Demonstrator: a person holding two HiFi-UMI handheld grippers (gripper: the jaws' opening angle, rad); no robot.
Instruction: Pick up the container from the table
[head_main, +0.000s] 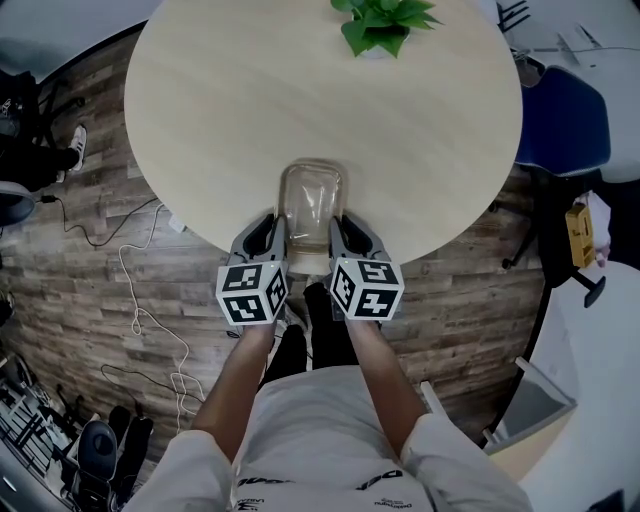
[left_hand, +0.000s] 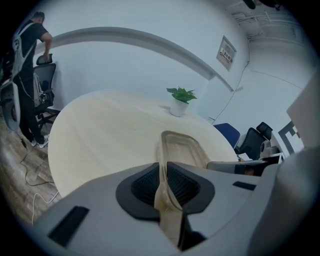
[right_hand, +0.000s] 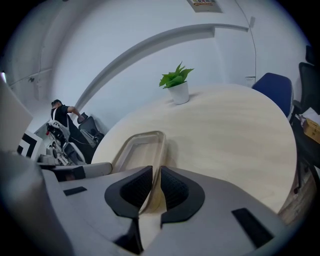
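A clear, empty plastic container (head_main: 311, 205) with rounded corners sits near the front edge of the round, pale wooden table (head_main: 250, 90). My left gripper (head_main: 277, 230) is at its left side and my right gripper (head_main: 341, 230) at its right. In the left gripper view, the dark pads of the left gripper (left_hand: 163, 176) pinch the container's (left_hand: 182, 146) near left wall. In the right gripper view, the right gripper (right_hand: 155, 183) has closed its pads on the container's (right_hand: 140, 146) near right wall. The container's base rests on the table.
A small potted plant (head_main: 385, 22) stands at the table's far edge. A blue chair (head_main: 562, 120) is to the right of the table. Cables (head_main: 140, 300) lie on the wooden floor to the left. A person (left_hand: 27, 50) stands by office chairs far off.
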